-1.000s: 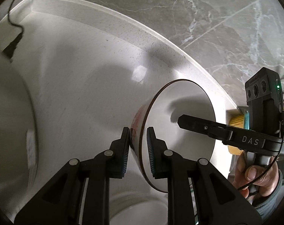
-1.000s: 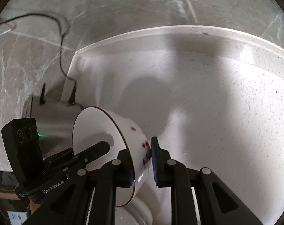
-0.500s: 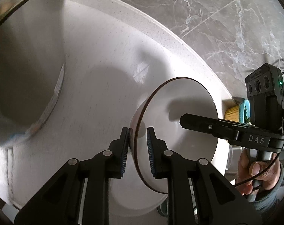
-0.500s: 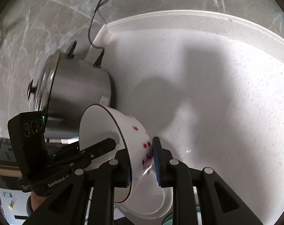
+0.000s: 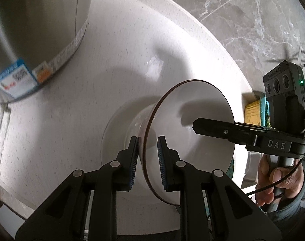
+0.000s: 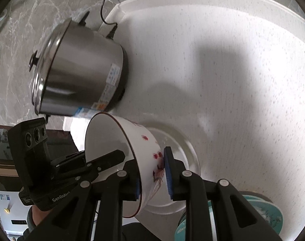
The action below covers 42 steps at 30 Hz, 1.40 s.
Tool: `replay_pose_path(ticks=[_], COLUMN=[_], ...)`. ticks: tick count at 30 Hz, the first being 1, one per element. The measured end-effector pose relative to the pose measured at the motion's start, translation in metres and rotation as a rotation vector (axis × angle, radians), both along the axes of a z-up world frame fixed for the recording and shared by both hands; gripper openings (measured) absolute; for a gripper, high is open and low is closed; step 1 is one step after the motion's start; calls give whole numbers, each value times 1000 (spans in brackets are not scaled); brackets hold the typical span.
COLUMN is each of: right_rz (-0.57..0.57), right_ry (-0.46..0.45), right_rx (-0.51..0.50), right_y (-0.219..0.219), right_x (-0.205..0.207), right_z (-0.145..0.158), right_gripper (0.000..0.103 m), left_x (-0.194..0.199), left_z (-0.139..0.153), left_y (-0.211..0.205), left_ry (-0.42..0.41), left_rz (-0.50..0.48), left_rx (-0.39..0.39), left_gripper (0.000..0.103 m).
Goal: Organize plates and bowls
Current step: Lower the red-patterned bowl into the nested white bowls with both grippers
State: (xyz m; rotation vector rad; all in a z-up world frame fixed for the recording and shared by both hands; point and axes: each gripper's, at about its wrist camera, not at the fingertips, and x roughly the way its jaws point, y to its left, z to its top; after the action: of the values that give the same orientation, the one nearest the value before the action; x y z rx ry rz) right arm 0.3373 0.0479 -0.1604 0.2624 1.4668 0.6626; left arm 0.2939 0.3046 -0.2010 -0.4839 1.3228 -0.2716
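Floral bowl (image 6: 120,152): pinched by opposite rim walls, left gripper (image 5: 147,160) and right gripper (image 6: 152,172) both clamped, apparently for a steady two-handed carry. Tilted just above white plate (image 6: 184,142) beneath fingertips, likely stacking spot. Steel pot (image 6: 78,70) beyond.

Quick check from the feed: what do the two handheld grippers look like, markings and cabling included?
Both are matte black with blue ribbed pads. The right gripper reads "DAS", with a three-lens module, green light and thin black cable over a grey sleeve. The left gripper reads "GenRobot", with the same lens module.
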Motion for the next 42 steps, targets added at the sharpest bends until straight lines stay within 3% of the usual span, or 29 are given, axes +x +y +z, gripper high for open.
replay_pose_path(ticks=[15,30,33,42], right_rz=[25,64,65,110], right_ry=[-21,-76,-75,-108], right_rx=[-73,-137,-138,-185], right_y=[8,16,16,26], right_x=[-23,-28,-27,-24], right_z=[-17,-27,-28,-26], right_gripper=[22,19,18,17], left_x=[-5,-10,-12,-19], left_z=[-19,-12,-11,-9], left_y=[-31,-53,-55,-48], left_ry=[31,-85,-107,-165], left_rz=[-18,-39,-34,12], left_rx=[37,154,146,134], left_gripper=[17,21,26,27])
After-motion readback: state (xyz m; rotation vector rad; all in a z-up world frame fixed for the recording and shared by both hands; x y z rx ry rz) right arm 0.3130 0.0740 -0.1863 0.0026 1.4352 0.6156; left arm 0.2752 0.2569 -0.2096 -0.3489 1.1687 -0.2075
